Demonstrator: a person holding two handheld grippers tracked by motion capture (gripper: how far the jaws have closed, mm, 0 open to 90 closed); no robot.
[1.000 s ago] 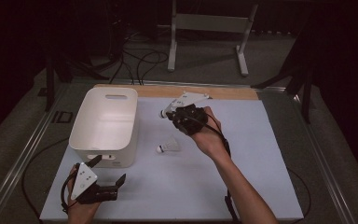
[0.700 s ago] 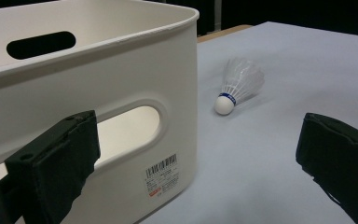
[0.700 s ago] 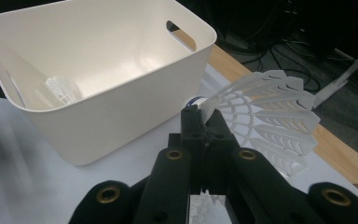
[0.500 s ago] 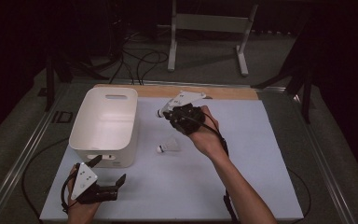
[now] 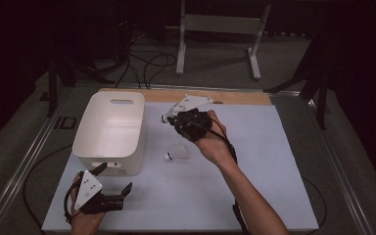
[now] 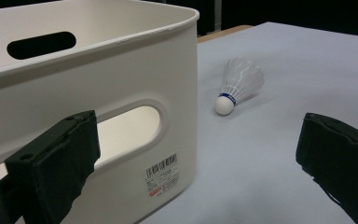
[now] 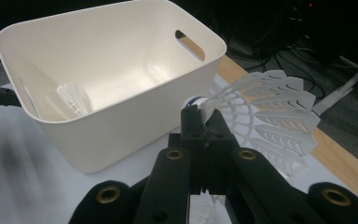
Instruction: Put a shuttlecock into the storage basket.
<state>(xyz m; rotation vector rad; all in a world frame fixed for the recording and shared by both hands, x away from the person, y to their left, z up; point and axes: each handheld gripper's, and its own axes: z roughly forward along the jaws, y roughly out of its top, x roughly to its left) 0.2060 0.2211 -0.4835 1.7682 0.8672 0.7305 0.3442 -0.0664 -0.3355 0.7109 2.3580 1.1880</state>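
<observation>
Now, frame centre: right gripper (image 5: 172, 116) pinching shuttlecock (image 7: 265, 116) shut-tight, nudged slightly nearer white bin (image 5: 108, 129) than a second ago; drop likely next. Second shuttlecock (image 5: 176, 154) lying on table. Lower left: left gripper (image 5: 111, 183) gaping wide, holding nothing.

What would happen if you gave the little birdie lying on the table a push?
The shuttlecock would probably scoot away easily, since it looks very light: thin feathery skirt, small round cork tip. Lying on its side, it would likely roll in a curve around its tip. The skirt seems delicate, so a hard push might bend it.
</observation>
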